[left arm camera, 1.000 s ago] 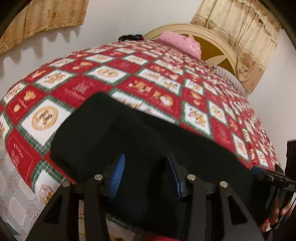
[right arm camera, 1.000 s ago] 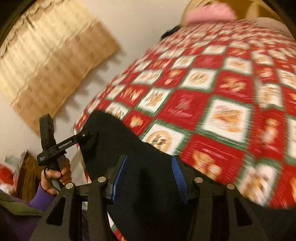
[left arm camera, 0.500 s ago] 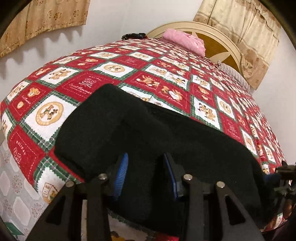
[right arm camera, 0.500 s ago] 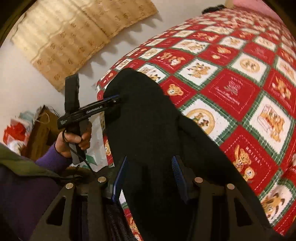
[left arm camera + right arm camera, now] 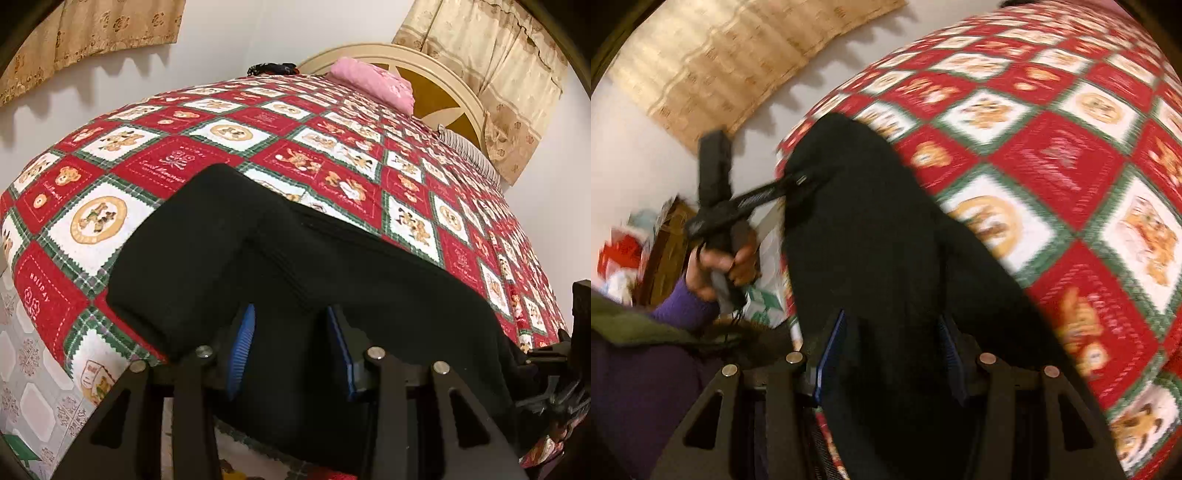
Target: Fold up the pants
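Black pants (image 5: 280,258) on checked quilt (image 5: 221,136), gripped by both claws (image 5: 291,350) (image 5: 890,354).

Black pants (image 5: 295,266), thick ribbed knit, lying in a long folded band along near edge of bed, directly ahead of both tools; left end rounded and doubled over, near edge between blue pads.
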Demonstrator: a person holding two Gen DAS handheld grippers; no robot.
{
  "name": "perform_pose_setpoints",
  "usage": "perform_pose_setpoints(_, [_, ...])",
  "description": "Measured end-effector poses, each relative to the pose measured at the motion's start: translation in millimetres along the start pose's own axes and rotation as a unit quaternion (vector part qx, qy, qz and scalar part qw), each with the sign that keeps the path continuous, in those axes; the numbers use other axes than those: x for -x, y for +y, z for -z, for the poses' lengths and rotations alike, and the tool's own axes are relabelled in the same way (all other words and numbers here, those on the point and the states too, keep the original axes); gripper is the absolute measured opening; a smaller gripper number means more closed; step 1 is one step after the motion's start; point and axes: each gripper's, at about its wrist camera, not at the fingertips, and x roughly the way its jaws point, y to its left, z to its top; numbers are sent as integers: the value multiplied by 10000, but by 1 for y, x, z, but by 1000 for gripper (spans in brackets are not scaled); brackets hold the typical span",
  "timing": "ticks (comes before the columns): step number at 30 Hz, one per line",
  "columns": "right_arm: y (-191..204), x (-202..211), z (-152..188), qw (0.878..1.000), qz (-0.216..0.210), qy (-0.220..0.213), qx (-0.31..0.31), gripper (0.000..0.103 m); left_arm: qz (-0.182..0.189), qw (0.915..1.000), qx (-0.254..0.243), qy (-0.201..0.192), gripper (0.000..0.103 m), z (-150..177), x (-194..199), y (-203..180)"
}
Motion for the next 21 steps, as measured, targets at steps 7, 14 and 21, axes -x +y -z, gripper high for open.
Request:
perform_pose_setpoints(7, [-2,-20,-27,9972,-81,-624,-415,59,1,10000,-37,-29,49,0,0,-2])
perform_pose_setpoints(14, [-1,-46,-49,9870,-1001,-726,-1025,63,217,9997,115,-12,49,-1,0,5])
perform_pose_setpoints(21, [7,-66,-80,9877,-937,-834,-939,64,-123,9991,-413,-45,49,4,-2,-8])
